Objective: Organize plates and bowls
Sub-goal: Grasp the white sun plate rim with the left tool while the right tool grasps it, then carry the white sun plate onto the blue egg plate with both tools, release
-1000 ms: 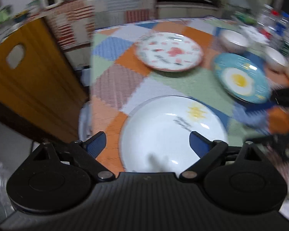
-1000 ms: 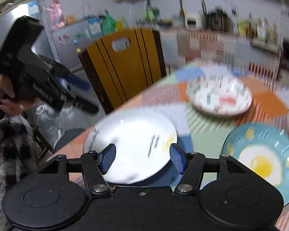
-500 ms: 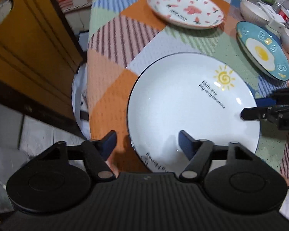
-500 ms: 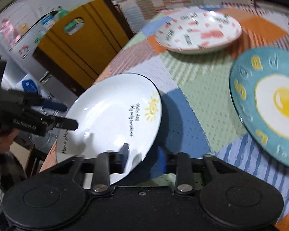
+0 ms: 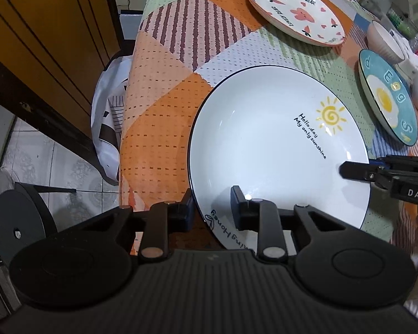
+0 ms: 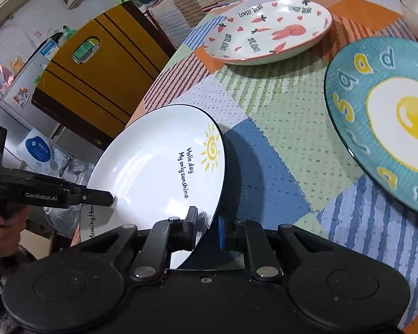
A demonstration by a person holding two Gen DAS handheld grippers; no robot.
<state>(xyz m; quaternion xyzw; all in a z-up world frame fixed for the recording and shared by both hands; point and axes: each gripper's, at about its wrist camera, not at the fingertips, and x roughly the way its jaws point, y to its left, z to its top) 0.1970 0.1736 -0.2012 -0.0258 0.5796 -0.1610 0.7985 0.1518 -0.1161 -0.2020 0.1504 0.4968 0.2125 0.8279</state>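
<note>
Both grippers, left [image 5: 211,208] and right [image 6: 206,229], clamp the white plate's [image 5: 264,144] rim (opposite edges) between jaws.

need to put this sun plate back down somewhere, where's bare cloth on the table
Bare cloth lies between the sun plate, rabbit plate and egg plate, plus the near-left table corner. The far right is crowded: bowls beside the egg plate.

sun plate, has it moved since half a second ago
Yes. The sun plate now tilts up off the tablecloth, its rim clamped by both the right gripper and left gripper.
</note>
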